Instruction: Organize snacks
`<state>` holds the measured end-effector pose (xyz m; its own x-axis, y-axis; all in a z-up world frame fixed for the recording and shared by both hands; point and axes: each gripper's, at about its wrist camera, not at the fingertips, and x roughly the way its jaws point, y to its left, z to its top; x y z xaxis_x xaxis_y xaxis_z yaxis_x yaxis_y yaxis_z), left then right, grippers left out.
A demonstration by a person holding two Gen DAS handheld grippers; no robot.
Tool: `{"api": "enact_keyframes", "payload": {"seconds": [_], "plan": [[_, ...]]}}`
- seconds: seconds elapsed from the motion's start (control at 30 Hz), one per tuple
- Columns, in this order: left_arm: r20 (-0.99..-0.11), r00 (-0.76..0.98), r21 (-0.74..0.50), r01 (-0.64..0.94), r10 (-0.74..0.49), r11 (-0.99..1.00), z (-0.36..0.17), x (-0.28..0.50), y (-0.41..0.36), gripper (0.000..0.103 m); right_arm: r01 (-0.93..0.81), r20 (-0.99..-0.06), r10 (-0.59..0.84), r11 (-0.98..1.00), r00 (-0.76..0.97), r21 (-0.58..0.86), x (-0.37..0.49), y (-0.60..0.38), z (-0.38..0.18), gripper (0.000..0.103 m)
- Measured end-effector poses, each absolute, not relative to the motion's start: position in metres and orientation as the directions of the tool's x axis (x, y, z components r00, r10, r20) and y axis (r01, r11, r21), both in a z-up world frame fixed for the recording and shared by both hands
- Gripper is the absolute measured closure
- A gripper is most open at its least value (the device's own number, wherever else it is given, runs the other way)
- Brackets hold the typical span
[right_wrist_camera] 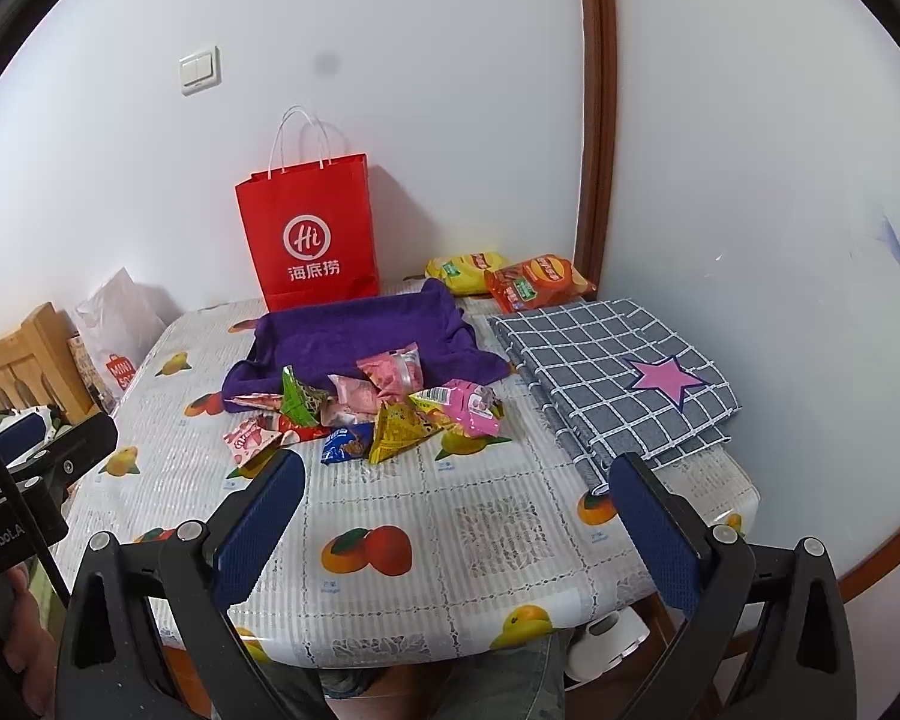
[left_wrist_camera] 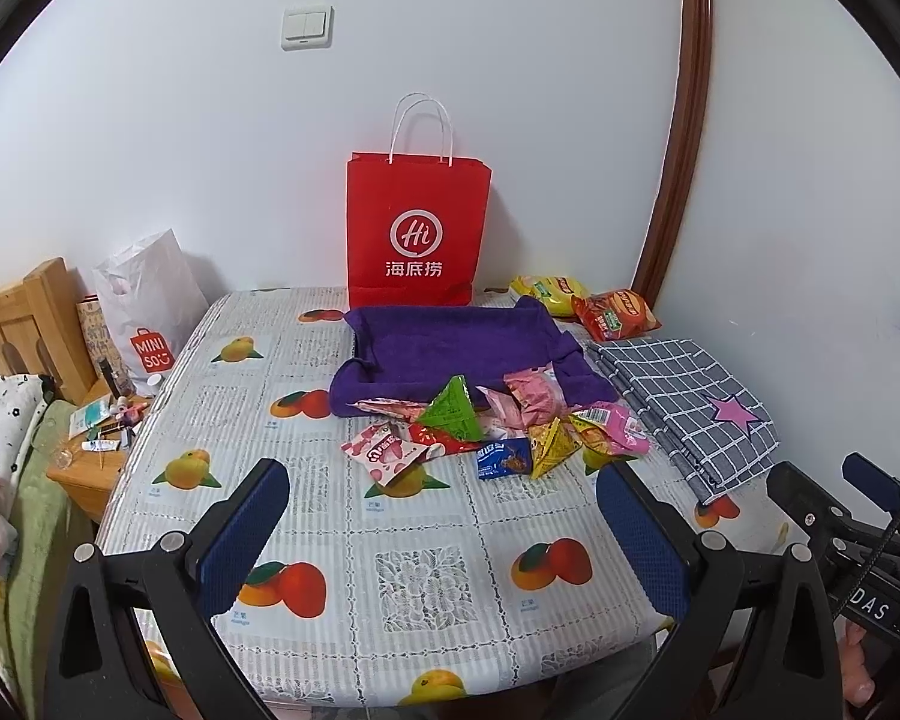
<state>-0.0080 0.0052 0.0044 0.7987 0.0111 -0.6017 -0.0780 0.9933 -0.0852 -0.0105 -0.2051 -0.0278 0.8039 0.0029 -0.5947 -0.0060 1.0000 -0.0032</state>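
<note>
**Snack pile loose at tray edge, both tongs empty**

Both grippers hover over near edge of table [left_wrist_camera: 390, 540], nothing held. L gripper [left_wrist_camera: 444, 516]: jaws spread wide. R gripper [right_wrist_camera: 456, 510]: same, released. Snack pile [left_wrist_camera: 498, 426] sits mid-table, touching front rim of purple cloth tray [left_wrist_camera: 450, 330]; a few pink packs lean onto rim. Green triangle pack [left_wrist_camera: 453, 411] on top. Two chip bags [right_wrist_camera: 510, 279] behind tray, by wall. Red paper bag [left_wrist_camera: 417, 228] upright at back. Checked cloth [right_wrist_camera: 618, 378] folded to the right.

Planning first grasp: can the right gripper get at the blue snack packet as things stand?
Probably yes. The right gripper is open over bare tablecloth, and the blue snack packet lies at the pile's near edge with nothing in front; a yellow triangular pack crowds its right side.
</note>
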Motion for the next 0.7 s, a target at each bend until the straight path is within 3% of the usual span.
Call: {"api": "enact_keyframes", "payload": {"seconds": [0.7], "plan": [[-0.591, 0.806, -0.096, -0.07, 0.0, 0.993, 0.0082, -0.0129, 0.0064, 0.0, -0.012, -0.594, 0.008, 1.0, 0.805, -0.003, -0.0119, -0.2019, -0.029, 0.003]]}}
